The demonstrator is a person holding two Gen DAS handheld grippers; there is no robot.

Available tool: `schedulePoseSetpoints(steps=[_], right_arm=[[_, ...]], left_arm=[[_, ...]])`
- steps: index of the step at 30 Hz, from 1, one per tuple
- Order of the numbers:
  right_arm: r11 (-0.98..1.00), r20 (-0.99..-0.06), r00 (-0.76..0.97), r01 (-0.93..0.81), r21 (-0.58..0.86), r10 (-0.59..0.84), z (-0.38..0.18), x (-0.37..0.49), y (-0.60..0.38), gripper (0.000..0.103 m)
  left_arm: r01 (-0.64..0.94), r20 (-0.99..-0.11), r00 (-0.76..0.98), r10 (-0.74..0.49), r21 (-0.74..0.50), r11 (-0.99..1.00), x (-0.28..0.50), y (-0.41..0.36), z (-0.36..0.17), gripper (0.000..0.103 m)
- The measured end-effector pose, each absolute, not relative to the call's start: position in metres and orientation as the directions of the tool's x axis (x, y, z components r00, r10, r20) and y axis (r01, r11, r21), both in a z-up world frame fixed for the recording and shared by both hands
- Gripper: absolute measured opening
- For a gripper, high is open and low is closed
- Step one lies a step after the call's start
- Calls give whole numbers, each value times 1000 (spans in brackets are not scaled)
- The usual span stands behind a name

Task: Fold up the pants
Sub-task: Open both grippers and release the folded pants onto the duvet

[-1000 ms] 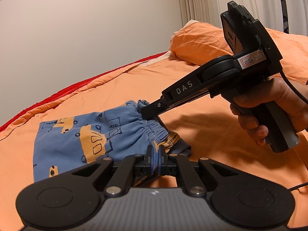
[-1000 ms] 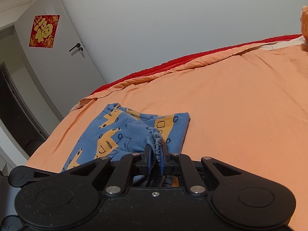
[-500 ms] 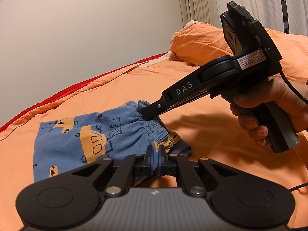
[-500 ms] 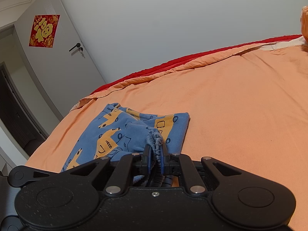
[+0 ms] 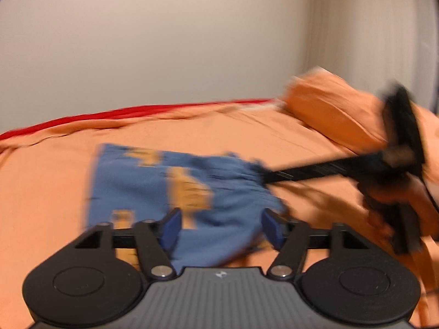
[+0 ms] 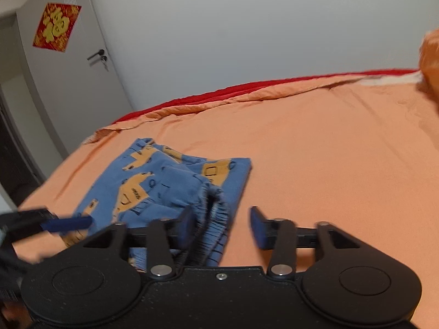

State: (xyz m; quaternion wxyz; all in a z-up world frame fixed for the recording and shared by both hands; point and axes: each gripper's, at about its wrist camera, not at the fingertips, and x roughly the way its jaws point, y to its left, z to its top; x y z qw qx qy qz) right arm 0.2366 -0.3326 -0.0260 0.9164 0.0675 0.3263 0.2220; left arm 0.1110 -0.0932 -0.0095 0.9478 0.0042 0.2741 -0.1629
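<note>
My left gripper (image 5: 219, 227) stands spread wide, the folded blue pants (image 5: 175, 192) lying on the orange bedsheet (image 5: 49, 186) just ahead between its fingers. My right gripper (image 6: 222, 227) is also released, with the gathered waistband (image 6: 214, 211) beside its left finger.

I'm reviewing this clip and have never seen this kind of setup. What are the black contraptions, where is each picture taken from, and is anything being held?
There is no robot here. A person holds a hand-operated gripper in each hand, and each picture comes from a camera mounted on one gripper, looking forward along its jaws. In the left gripper view, which is blurred, the jaws stand apart over the blue pants with an orange print, lying on the orange bed sheet. In the right gripper view, the jaws also stand apart with the gathered waistband between them, ungripped. A pillow lies beyond. Nothing is held.
</note>
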Motion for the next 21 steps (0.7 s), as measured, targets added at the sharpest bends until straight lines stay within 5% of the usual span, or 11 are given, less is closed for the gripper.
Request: schedulePoseSetpoints(steps=[2,6,11,21], right_arm=[[920,-568,727,-353,172,385,-22,229,-325,88],[916,-550,756,-398,46,356,-17,216,-292,102],[896,-608,746,-426,-124,271,-40,205,-268,102],[885,-432,832,-444,-142,348,-10,188,-294,102]], left_arm=[[202,-516,831,-209,-71,977,117,-78,-7,96],[57,-576,816,-48,-2,998,138,-65,-16,98],[26,-637,771,-17,5,1000,136,-49,-40,99],[26,-551,833,-57,-64,998,134,-17,-9,102]])
